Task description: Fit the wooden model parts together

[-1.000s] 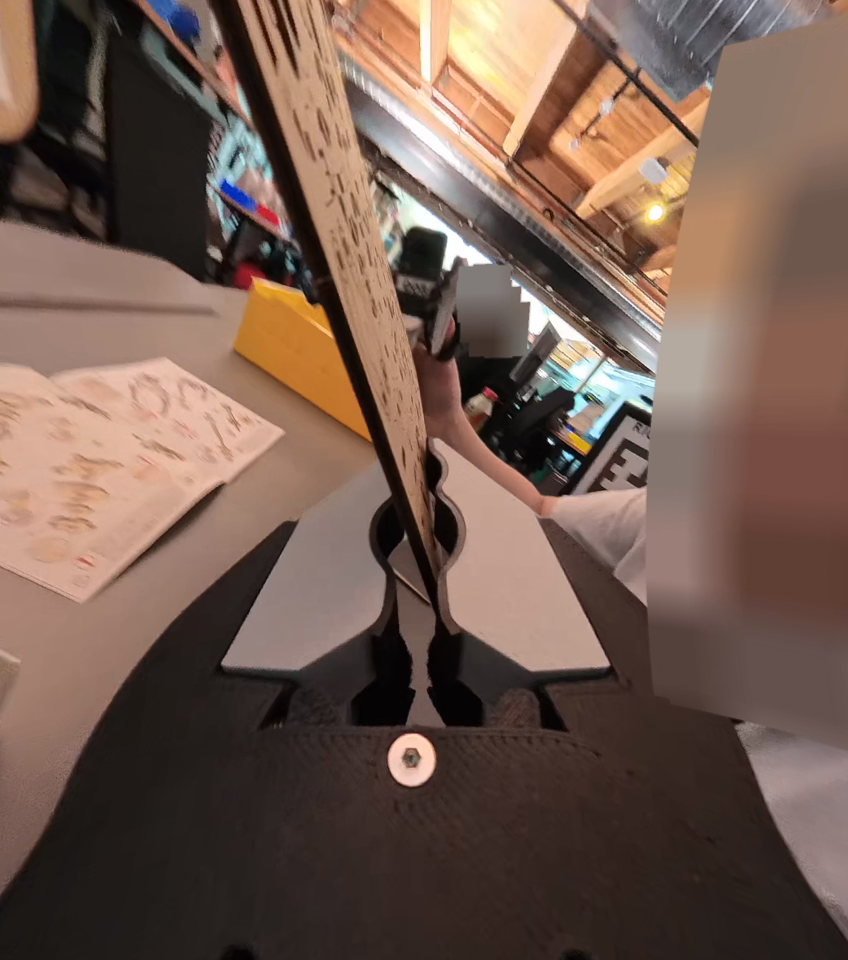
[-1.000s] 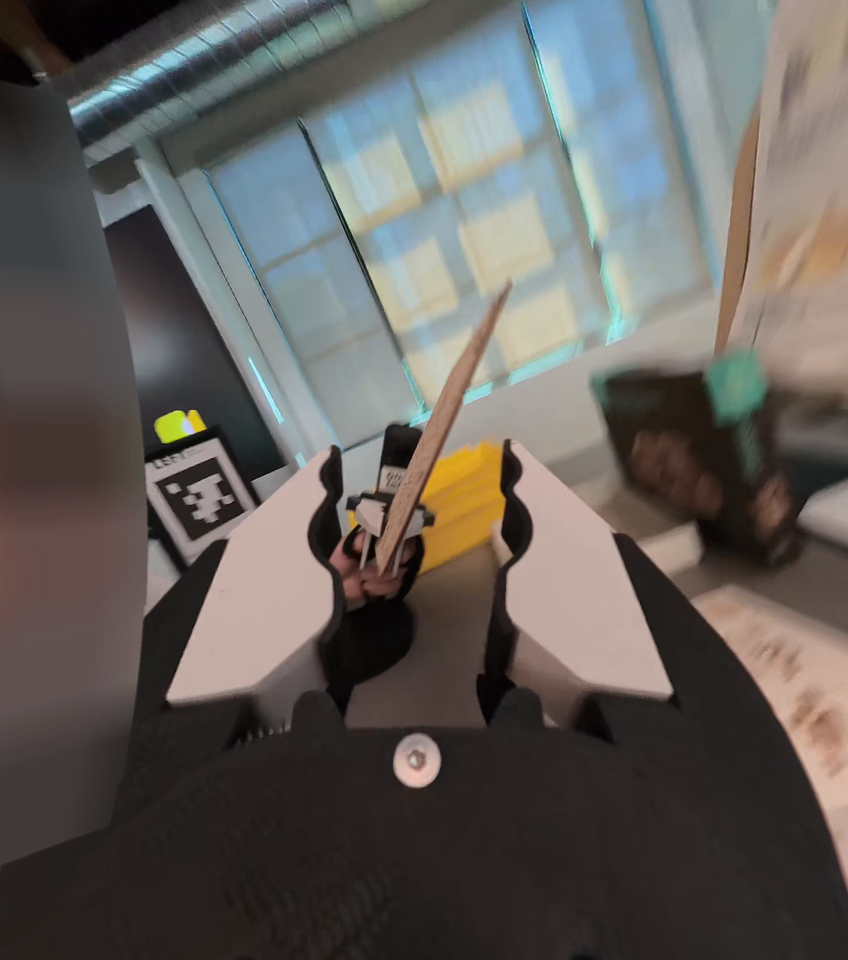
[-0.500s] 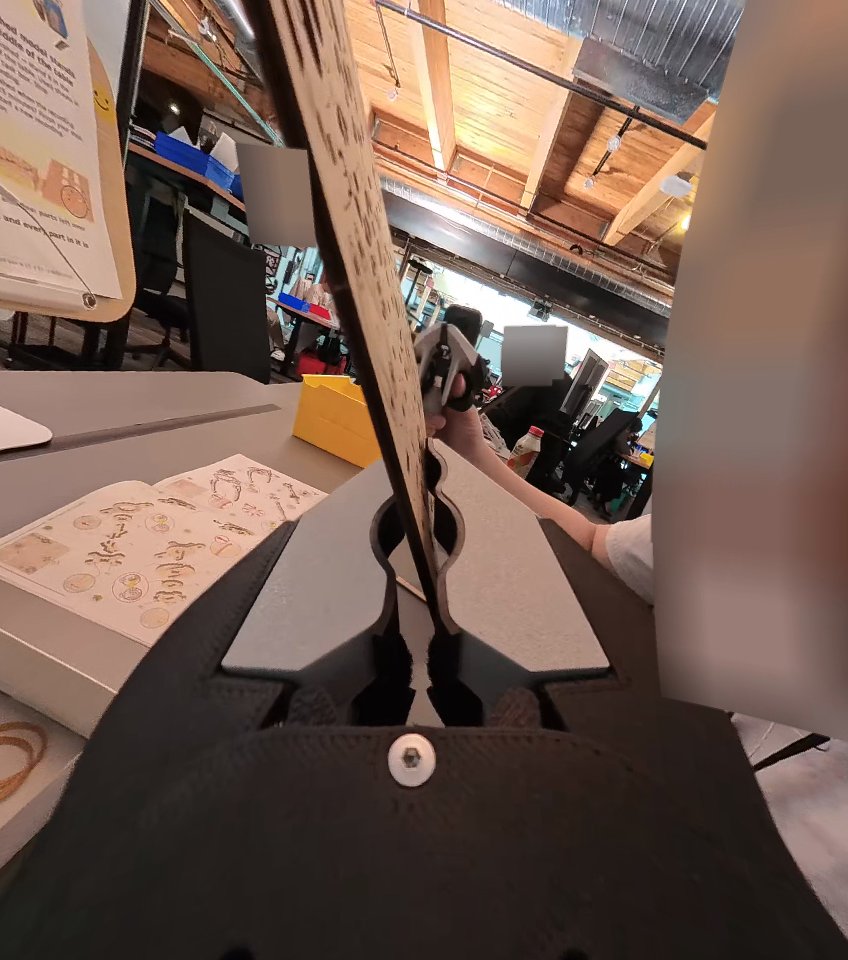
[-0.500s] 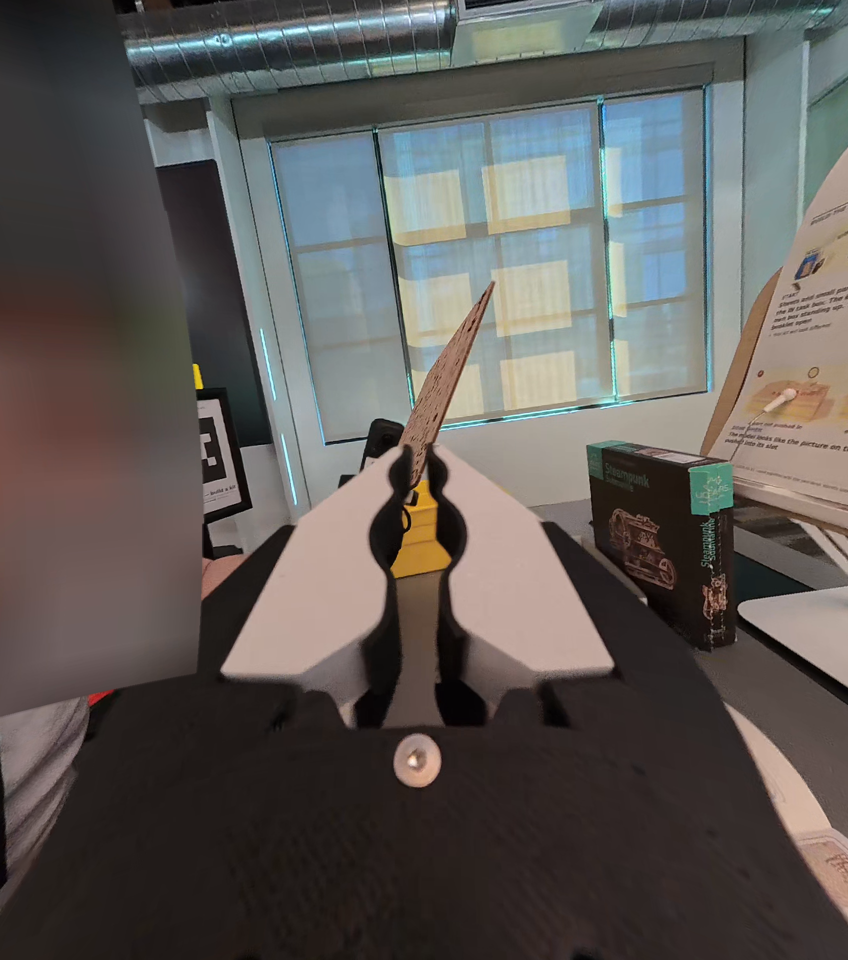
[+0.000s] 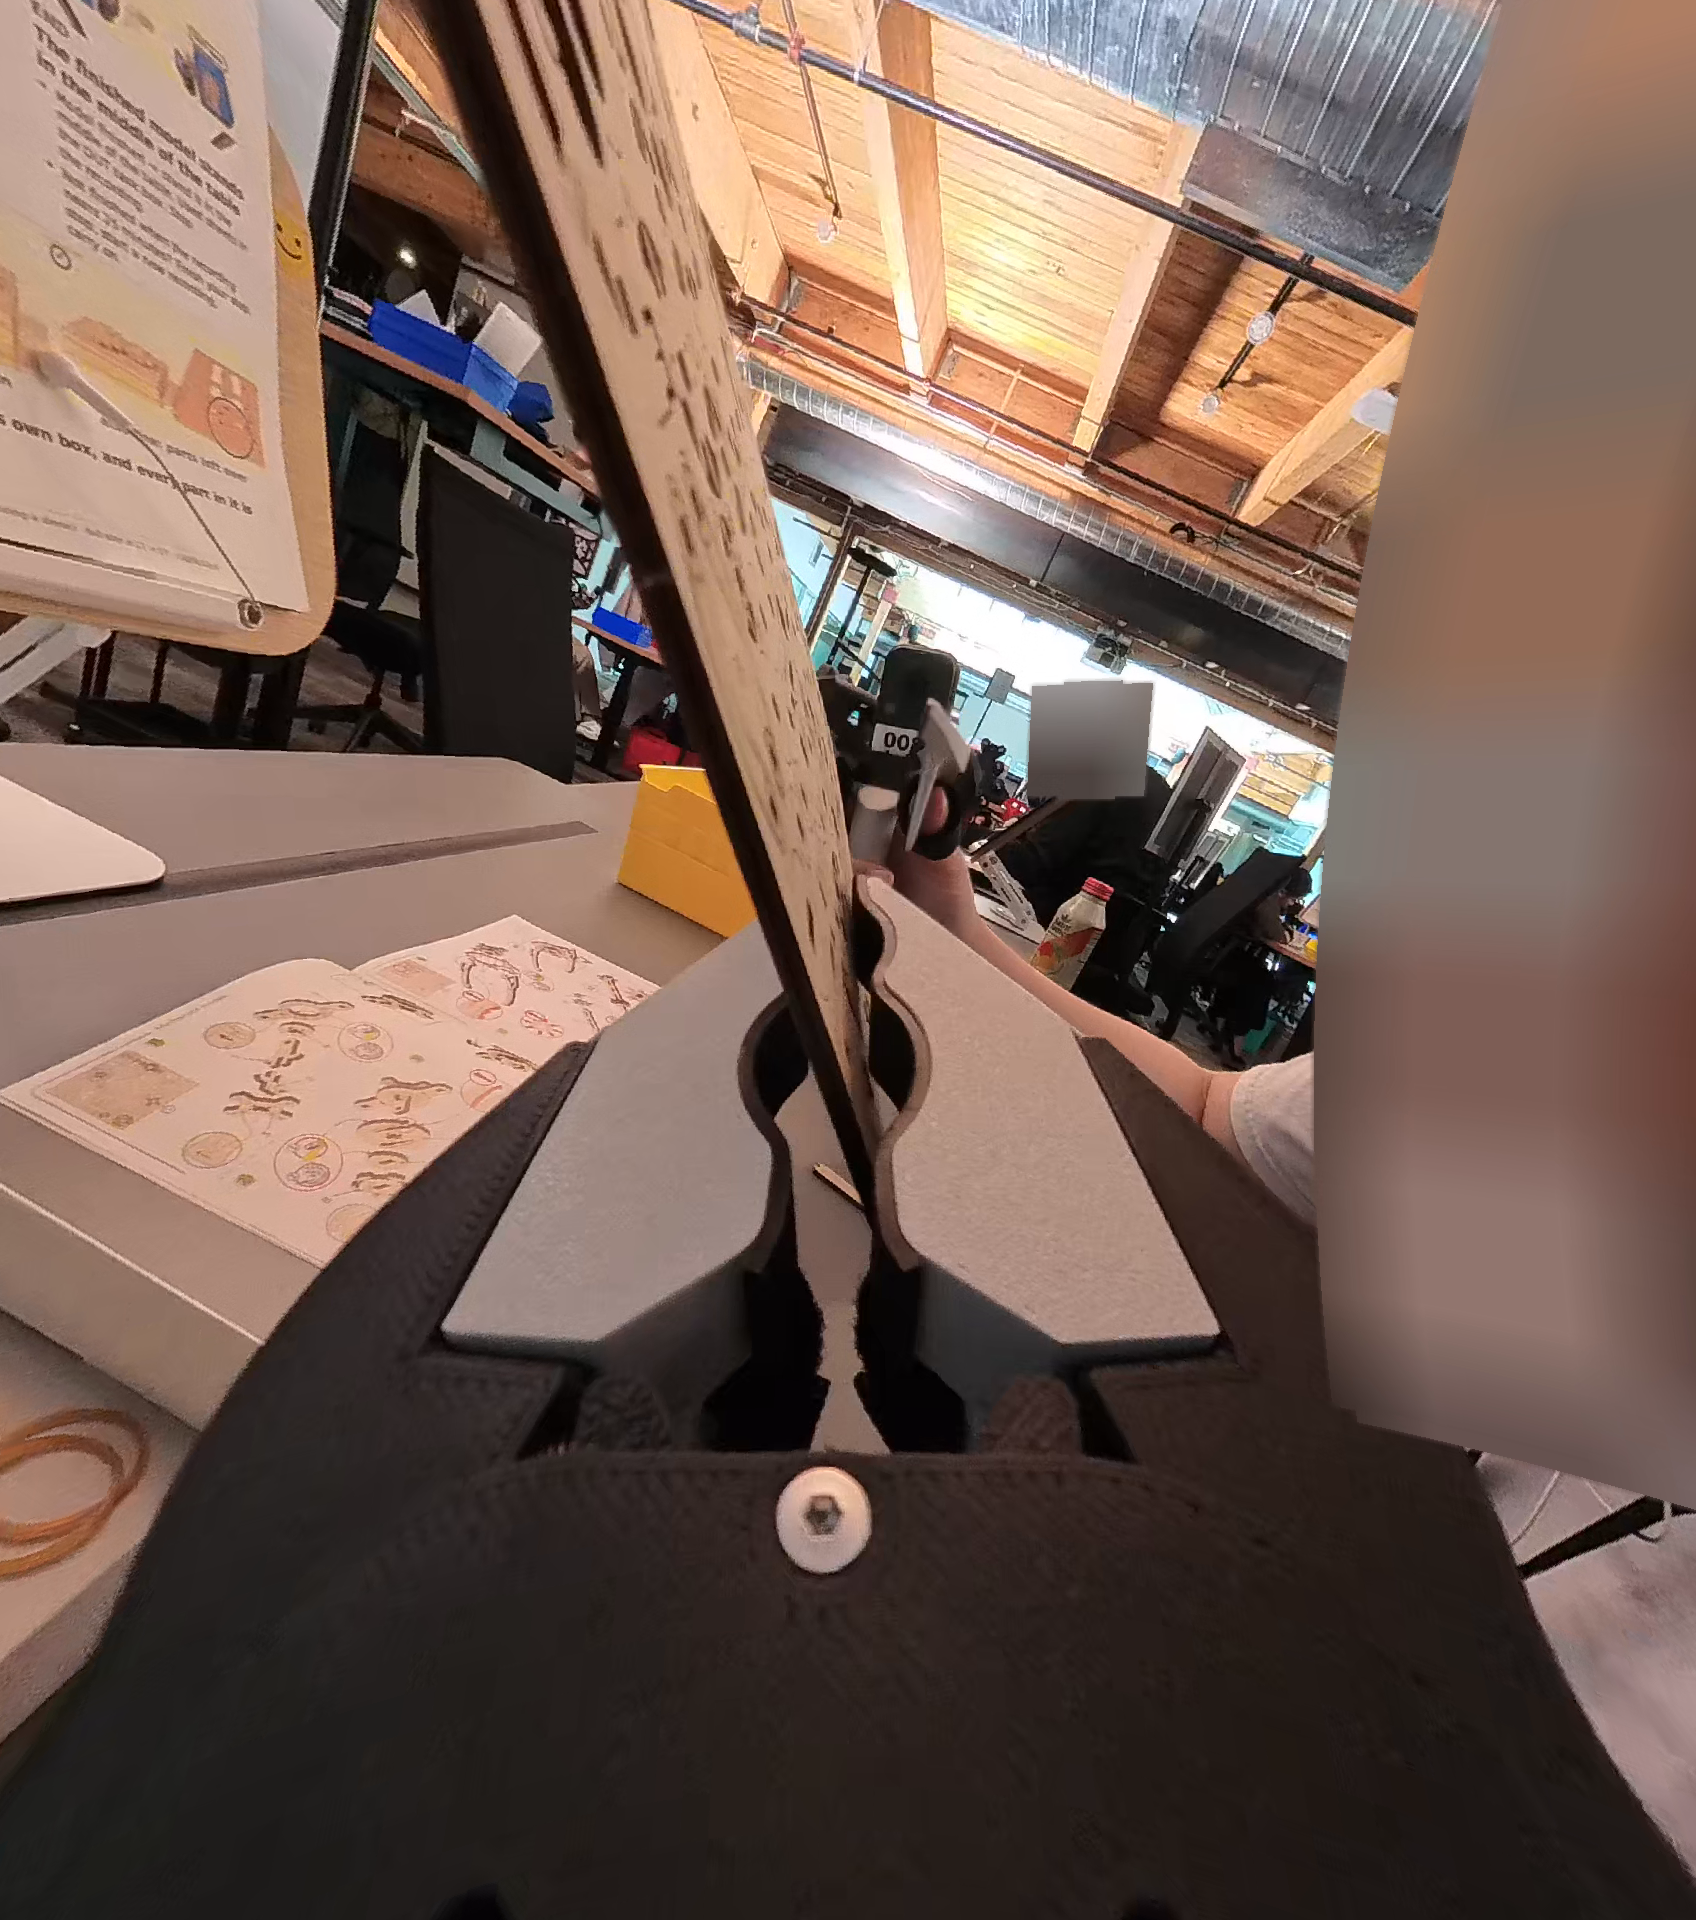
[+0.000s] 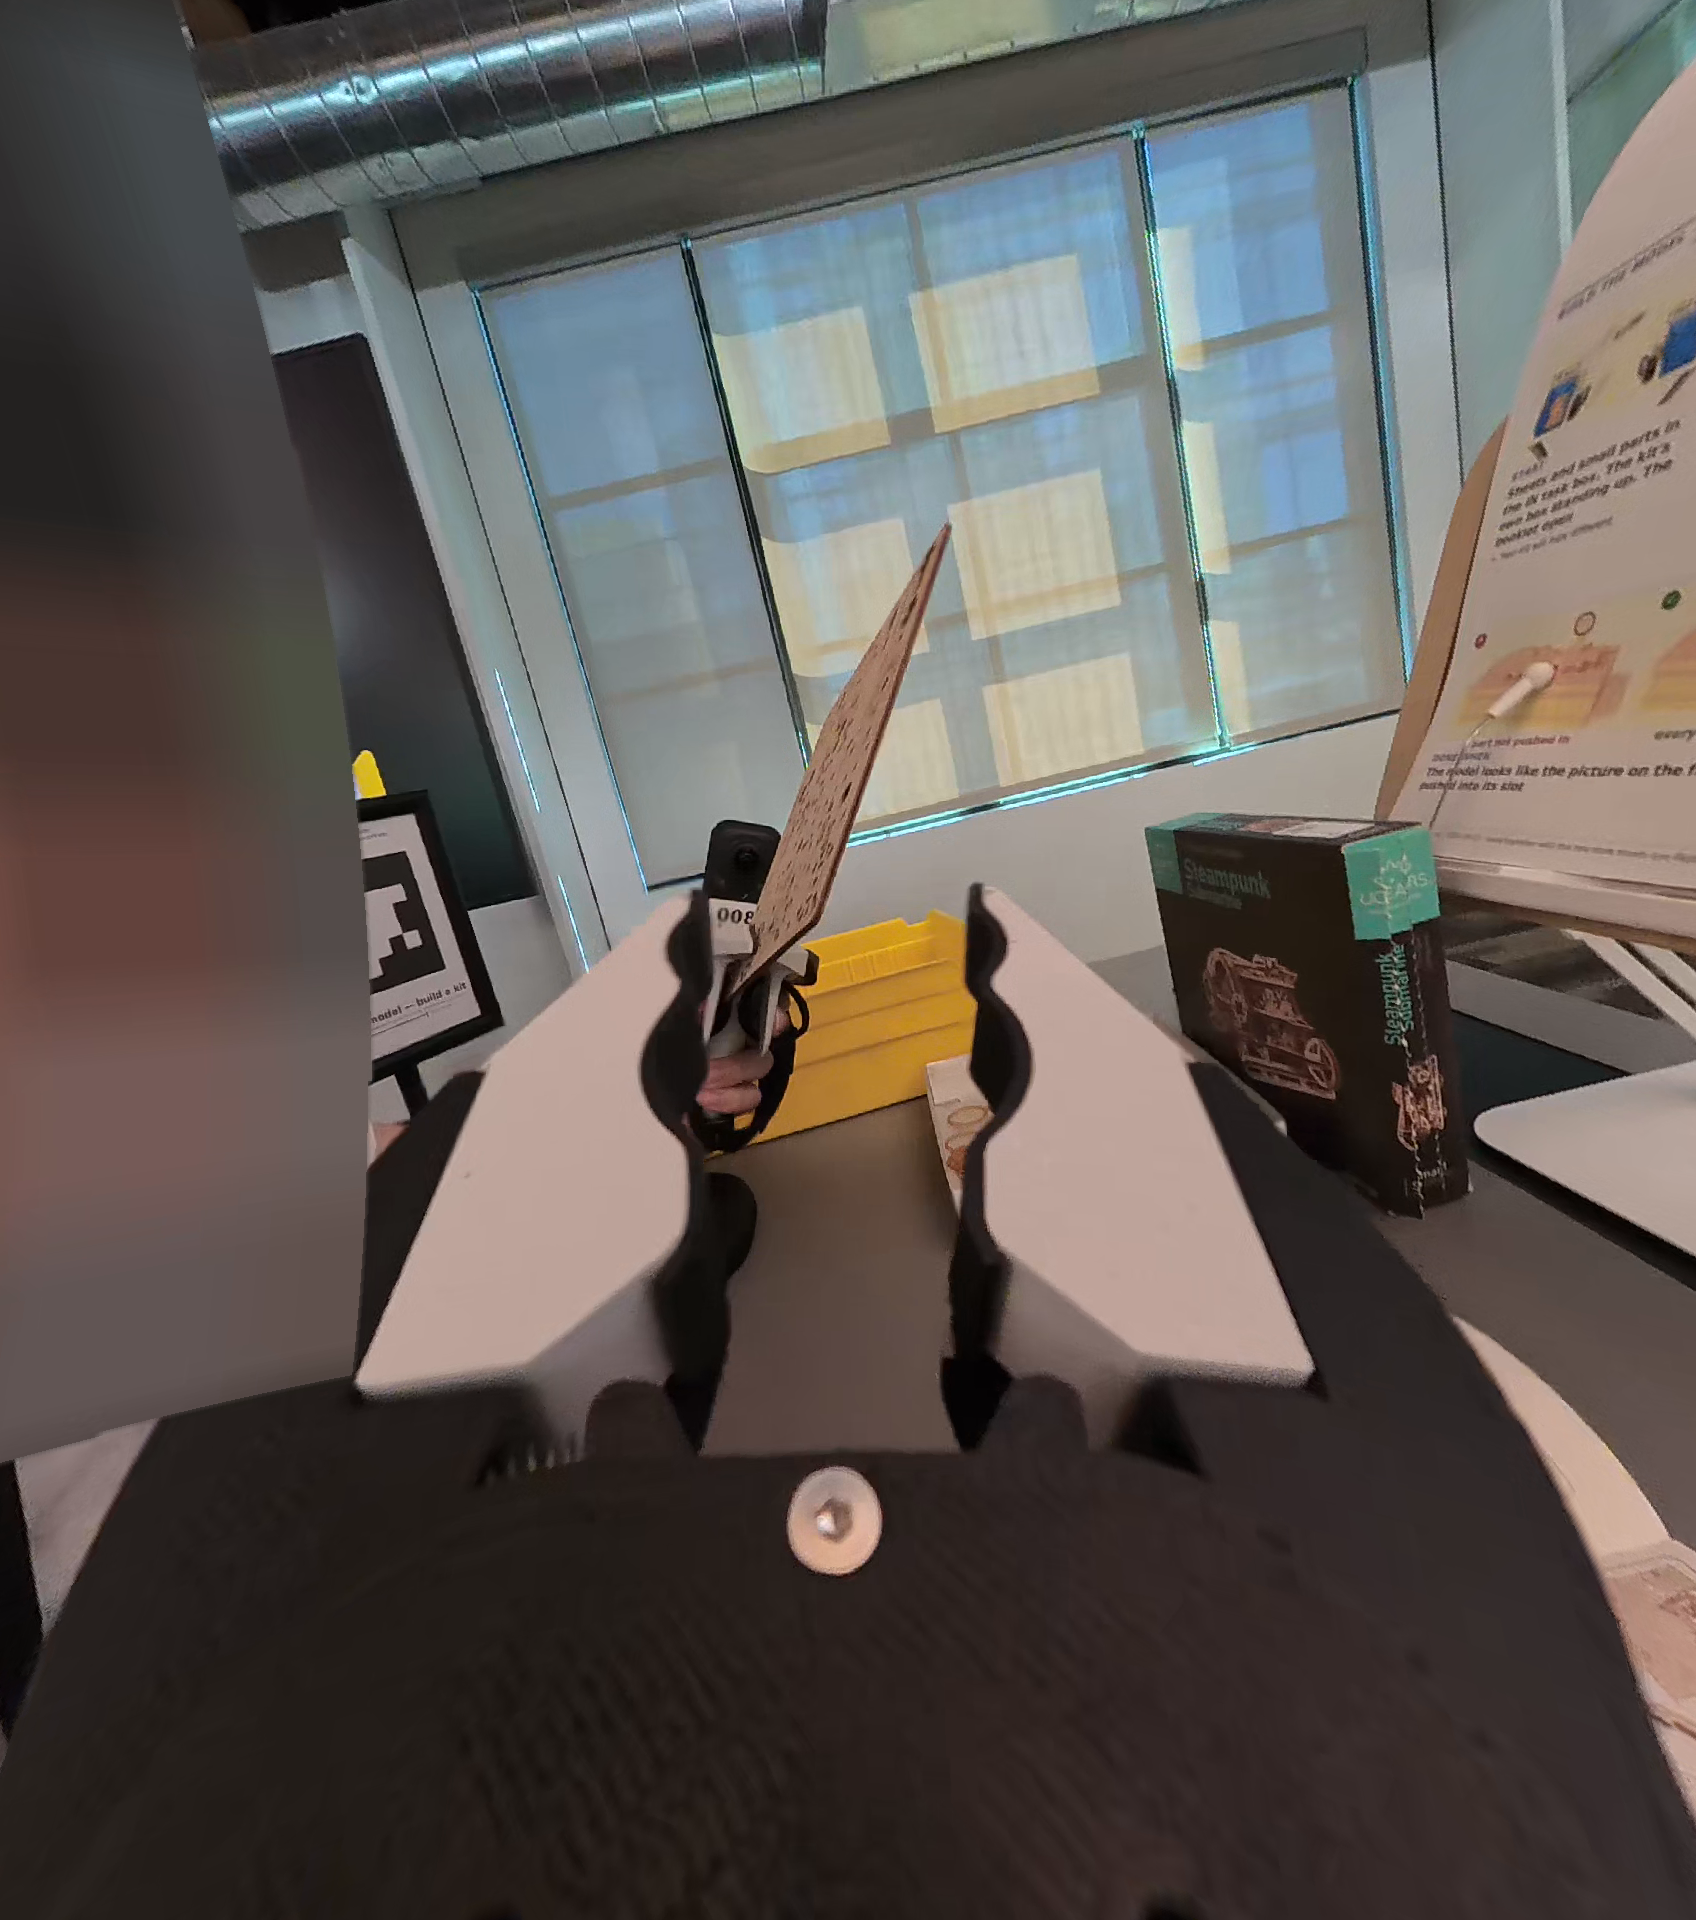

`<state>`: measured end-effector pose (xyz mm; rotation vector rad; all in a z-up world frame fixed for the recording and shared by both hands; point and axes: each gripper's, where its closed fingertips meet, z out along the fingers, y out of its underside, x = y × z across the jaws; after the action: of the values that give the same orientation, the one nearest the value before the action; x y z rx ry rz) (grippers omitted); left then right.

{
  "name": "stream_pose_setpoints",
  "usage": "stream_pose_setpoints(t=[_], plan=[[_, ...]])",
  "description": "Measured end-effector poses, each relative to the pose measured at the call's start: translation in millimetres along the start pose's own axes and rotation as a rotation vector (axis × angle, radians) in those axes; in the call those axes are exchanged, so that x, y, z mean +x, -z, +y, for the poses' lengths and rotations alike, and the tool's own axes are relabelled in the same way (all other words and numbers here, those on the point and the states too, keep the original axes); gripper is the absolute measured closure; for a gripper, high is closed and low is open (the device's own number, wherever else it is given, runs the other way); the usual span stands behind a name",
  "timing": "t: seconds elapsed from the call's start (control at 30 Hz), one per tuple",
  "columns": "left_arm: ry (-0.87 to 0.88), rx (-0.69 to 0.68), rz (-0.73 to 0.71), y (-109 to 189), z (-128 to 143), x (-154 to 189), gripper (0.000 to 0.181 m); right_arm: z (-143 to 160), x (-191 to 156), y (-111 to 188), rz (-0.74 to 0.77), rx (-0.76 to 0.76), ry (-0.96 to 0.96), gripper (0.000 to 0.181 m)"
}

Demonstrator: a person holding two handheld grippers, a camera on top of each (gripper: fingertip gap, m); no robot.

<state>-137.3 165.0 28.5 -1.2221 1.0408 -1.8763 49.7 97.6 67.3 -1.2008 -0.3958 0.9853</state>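
My left gripper (image 5: 839, 966) is shut on the lower edge of a thin wooden parts sheet (image 5: 698, 416) with laser-cut shapes, and holds it upright and tilted above the grey table (image 5: 304, 821). The right wrist view shows the same sheet (image 6: 859, 758) pinched in the left gripper (image 6: 750, 997), out past my right gripper. My right gripper (image 6: 833, 914) is open with nothing between its fingers. It also shows in the left wrist view (image 5: 911, 790), behind the sheet and apart from it.
An open instruction booklet (image 5: 335, 1070) lies on the table beside a yellow bin (image 6: 875, 997). A dark kit box (image 6: 1311, 997) stands at the right. An instruction board on a stand (image 6: 1654, 520), rubber bands (image 5: 23, 1475) and a framed marker sign (image 6: 413, 935) are around. One gripper's finger ends stand about 20 cm off the other's.
My right gripper was open, shut on nothing half a second ago, and has opened again. My left gripper has kept its hold on the sheet while turning slightly.
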Motion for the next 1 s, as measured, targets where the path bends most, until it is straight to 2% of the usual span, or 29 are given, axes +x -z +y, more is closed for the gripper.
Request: stream_pose_setpoints(t=[0.03, 0.07, 0.1, 0.2, 0.23, 0.3, 0.37, 0.4, 0.43, 0.47, 0.57, 0.6, 0.63, 0.67, 0.73, 0.77, 0.9, 1.0], plan=[[0.006, 0.001, -0.002, 0.3, 0.0, -0.7, 0.180, 3.7, 0.7, -0.4, 0.001, -0.019, 0.004, 0.146], [0.012, 0.001, -0.002, 0.4, 0.1, -1.4, 0.180, 8.6, 0.3, -0.3, -0.003, -0.046, 0.015, 0.171], [0.016, 0.001, -0.002, 0.4, 0.3, -1.8, 0.180, 12.7, -0.7, -0.4, -0.007, -0.067, 0.033, 0.181], [0.023, -0.005, -0.005, 0.0, 1.6, -2.9, 0.179, 17.2, -3.4, -2.8, -0.018, -0.087, 0.059, 0.181], [0.025, -0.008, -0.002, -0.4, 2.2, -2.6, 0.180, 17.2, -3.4, -3.9, -0.019, -0.085, 0.047, 0.176], [0.029, -0.014, 0.004, -1.4, 3.3, -1.5, 0.180, 16.8, 0.4, -6.8, -0.002, -0.073, 0.012, 0.147], [0.033, -0.023, 0.007, -2.6, 5.2, -1.2, 0.180, 18.4, 1.8, -8.7, 0.000, -0.068, -0.013, 0.140], [0.034, -0.026, 0.009, -3.2, 6.0, -0.8, 0.180, 20.2, 1.4, -9.6, -0.005, -0.070, -0.018, 0.141], [0.037, -0.029, 0.011, -3.9, 7.3, -0.4, 0.180, 25.1, -3.2, -10.1, -0.034, -0.094, -0.015, 0.171], [0.044, -0.035, 0.013, -5.1, 9.2, -0.4, 0.180, 31.3, -7.4, -11.8, -0.055, -0.126, -0.011, 0.181], [0.077, -0.074, -0.006, -12.3, 24.0, -3.9, 0.181, 42.6, -16.0, -27.7, -0.057, -0.164, -0.028, 0.181], [0.084, -0.100, -0.019, -15.1, 30.8, -5.5, 0.180, 46.4, -13.9, -35.1, -0.014, -0.174, -0.049, 0.161], [0.083, -0.124, -0.030, -17.5, 36.6, -6.5, 0.180, 52.0, -9.8, -42.5, 0.045, -0.189, -0.072, 0.127], [0.076, -0.144, -0.039, -19.5, 41.3, -6.8, 0.179, 59.9, -7.5, -48.9, 0.090, -0.213, -0.093, 0.105], [0.073, -0.174, -0.053, -22.5, 49.0, -7.3, 0.179, 76.9, -6.2, -58.4, 0.148, -0.261, -0.136, 0.085], [0.080, -0.180, -0.050, -24.1, 51.7, -6.7, 0.179, 85.4, -3.7, -61.5, 0.182, -0.281, -0.157, 0.080], [0.099, -0.202, -0.029, -30.7, 62.1, -2.0, 0.181, 115.4, 4.1, -65.9, 0.265, -0.337, -0.240, 0.080], [0.088, -0.237, -0.038, -35.0, 70.9, -0.3, 0.180, 126.4, 10.8, -65.3, 0.327, -0.365, -0.202, 0.081]])
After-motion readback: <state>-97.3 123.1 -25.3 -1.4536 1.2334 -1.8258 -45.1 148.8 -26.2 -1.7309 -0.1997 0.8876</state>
